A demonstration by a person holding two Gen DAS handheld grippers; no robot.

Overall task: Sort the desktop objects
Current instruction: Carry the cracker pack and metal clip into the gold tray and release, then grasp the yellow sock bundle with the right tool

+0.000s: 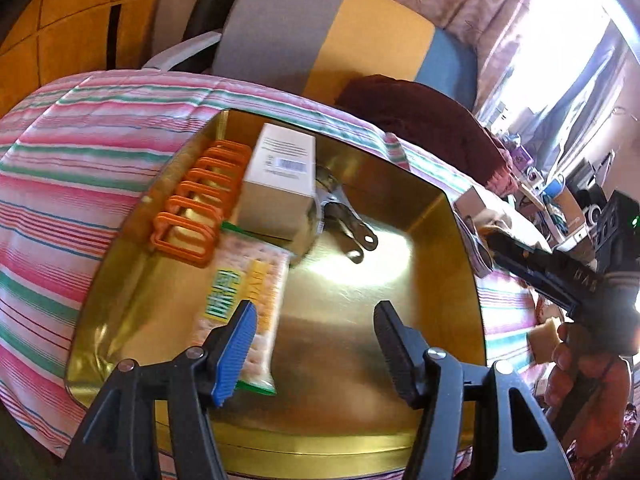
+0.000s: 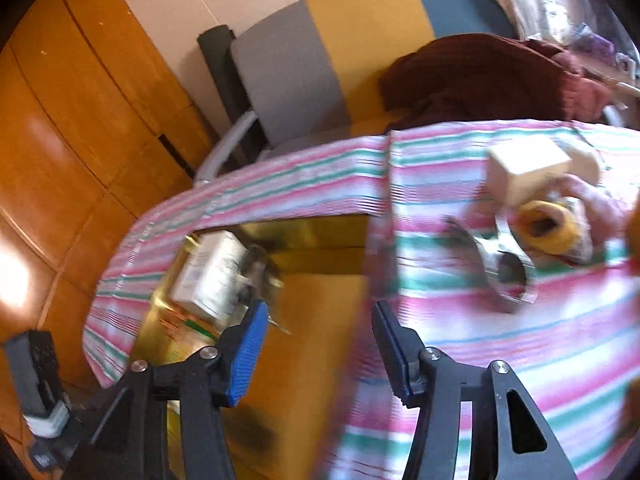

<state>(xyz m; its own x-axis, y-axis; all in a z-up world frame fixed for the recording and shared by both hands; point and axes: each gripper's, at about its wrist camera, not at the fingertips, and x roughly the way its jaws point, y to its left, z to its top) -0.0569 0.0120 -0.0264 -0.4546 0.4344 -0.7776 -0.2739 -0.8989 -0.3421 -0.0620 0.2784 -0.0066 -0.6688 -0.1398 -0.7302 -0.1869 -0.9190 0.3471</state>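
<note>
Tray point(image 1: 440, 216) sitting on the tablecloth point(image 1: 72, 168), mid-frame in the left wrist view. Inside, along its left wall: rack point(image 1: 192, 208); just right of that, box point(image 1: 280, 176), with the cracker packet point(image 1: 244, 304) below and a metal tool point(image 1: 344, 220) poking out lower right. Over in the right wrist view (pretty blurry): wooden block point(image 2: 524, 168), tape roll point(image 2: 548, 224), metal clip point(image 2: 500, 268) on the cloth, right of the tray. Chair point(image 1: 320, 36) behind, top of frame.

Blur and cover hide much from us.
We cannot read the white box point(image 2: 208, 276), smeared by motion; it also covers the metal tool's point(image 1: 344, 216) head.
</note>
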